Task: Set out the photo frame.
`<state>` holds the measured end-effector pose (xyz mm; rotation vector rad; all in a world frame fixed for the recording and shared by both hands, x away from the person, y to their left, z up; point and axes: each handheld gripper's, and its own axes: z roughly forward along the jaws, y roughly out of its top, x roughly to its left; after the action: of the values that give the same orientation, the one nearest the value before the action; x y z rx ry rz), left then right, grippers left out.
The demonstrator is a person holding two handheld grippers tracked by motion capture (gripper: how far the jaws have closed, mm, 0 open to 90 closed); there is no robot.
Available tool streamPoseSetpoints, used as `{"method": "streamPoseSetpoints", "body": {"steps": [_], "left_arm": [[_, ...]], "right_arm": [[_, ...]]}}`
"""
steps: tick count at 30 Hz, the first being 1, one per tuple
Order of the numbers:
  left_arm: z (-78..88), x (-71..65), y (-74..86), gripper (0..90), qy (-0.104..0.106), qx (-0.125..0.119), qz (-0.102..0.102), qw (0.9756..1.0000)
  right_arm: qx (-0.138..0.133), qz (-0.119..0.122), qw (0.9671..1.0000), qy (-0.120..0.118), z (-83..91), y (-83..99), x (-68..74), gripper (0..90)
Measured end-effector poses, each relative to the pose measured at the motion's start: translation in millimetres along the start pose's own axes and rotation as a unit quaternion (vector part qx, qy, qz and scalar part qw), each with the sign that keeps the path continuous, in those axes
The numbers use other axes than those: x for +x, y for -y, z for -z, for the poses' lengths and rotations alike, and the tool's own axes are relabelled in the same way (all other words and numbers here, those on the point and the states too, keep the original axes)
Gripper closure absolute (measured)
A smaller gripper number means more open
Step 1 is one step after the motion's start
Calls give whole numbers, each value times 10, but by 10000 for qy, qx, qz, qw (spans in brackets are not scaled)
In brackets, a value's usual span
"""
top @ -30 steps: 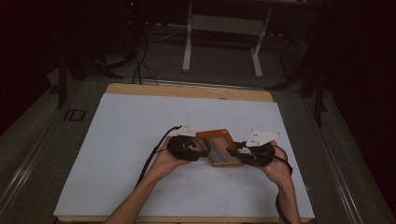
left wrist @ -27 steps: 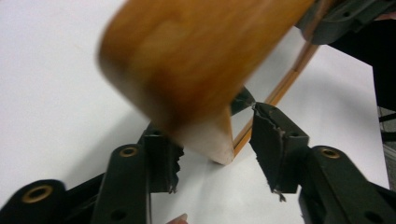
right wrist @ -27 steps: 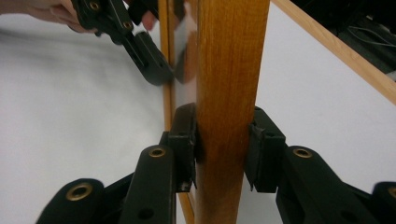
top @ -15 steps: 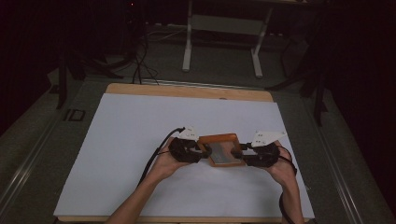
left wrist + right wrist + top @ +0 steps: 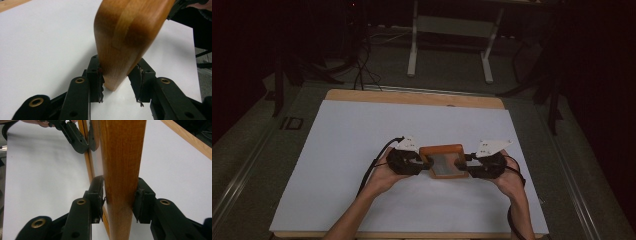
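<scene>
**Wooden tray held at both ends over white sheet**

Item 1. Left gripper (image 5: 424, 163), black, two-jawed, with a grey three-cornered plate on top and a dark cable trailing toward the table's near edge. It sits in the person's left hand (image 5: 384, 176), just left of centre on the sheet. Its jaws have just been closing, with the tray's end between them. In the left gripper view, the left pad (image 5: 96, 75) touches the wood; the right pad lies close against the other face, though contact there cannot be made out for certain. Read as grasping the tray's left end.

Item 2. Small rectangular tray of reddish-brown wood with a greyish inner panel (image 5: 443, 161). It lies between the two grippers, near the middle of the sheet and toward the person's side. Its rounded end (image 5: 125, 42) fills the top of the left gripper view and appears tilted, clear of the sheet below.

Item 3. Right gripper (image 5: 464, 167), same make, in the person's right hand (image 5: 511, 181). Its jaws are clamped on the tray's right end, one pad (image 5: 97, 195) on each face of the wood (image 5: 121, 170).

Item 4. White sheet (image 5: 362, 130) covering a light wooden tabletop (image 5: 412, 96).
</scene>
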<state>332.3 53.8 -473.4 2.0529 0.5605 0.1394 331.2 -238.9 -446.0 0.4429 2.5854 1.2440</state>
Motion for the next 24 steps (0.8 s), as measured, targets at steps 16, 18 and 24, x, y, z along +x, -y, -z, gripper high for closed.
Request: {"method": "streamPoseSetpoints", "body": {"steps": [16, 18, 24], "left_arm": [[209, 22, 56, 642, -41, 97, 136, 9999], [243, 40, 58, 641, -41, 112, 154, 9998], [327, 74, 65, 641, 20, 139, 247, 9996]], "right_arm": [[-149, -90, 9996, -228, -150, -73, 58, 641], [-168, -127, 9995, -254, -173, -80, 63, 641], [-282, -250, 9987, -339, -229, -98, 81, 642]]}}
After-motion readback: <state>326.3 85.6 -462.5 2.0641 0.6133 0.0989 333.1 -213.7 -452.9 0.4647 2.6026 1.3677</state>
